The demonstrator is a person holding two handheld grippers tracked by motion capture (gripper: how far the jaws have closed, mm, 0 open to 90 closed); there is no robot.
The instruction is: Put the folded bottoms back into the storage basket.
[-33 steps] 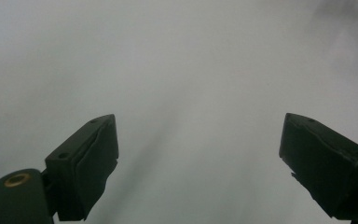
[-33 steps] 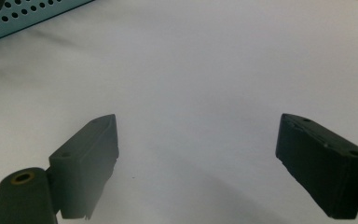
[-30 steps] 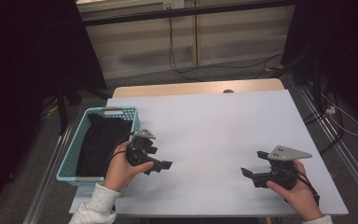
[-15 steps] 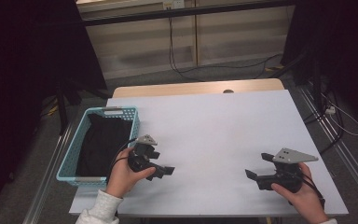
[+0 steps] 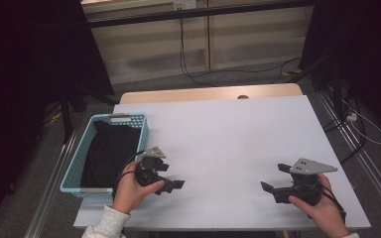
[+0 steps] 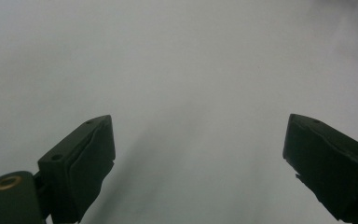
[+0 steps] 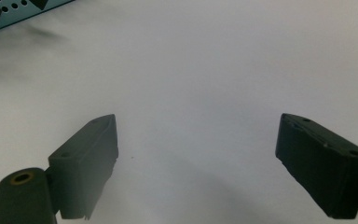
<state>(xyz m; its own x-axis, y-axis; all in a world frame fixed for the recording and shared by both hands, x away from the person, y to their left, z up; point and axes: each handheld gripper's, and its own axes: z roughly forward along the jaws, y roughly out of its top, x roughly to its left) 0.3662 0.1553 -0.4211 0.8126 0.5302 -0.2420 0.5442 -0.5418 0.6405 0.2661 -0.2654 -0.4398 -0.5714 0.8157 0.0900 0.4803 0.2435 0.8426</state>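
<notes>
Both grippers hover low over the white table. My left gripper is near the front left, just right of a teal basket, and points right. Its jaws stand open with only bare table between them. My right gripper is at the front right and points left toward the other one. Its jaws are open too, with nothing between them. A corner of the basket lies far ahead of it. A black cloth fills the basket.
The basket stands along the table's left edge. A strip of bare wood runs along the far edge. Cables lie on the floor to the right, and dark stands flank the table.
My left gripper has slid a little toward the near edge of the table. The right gripper has kept still. Both stay open.
</notes>
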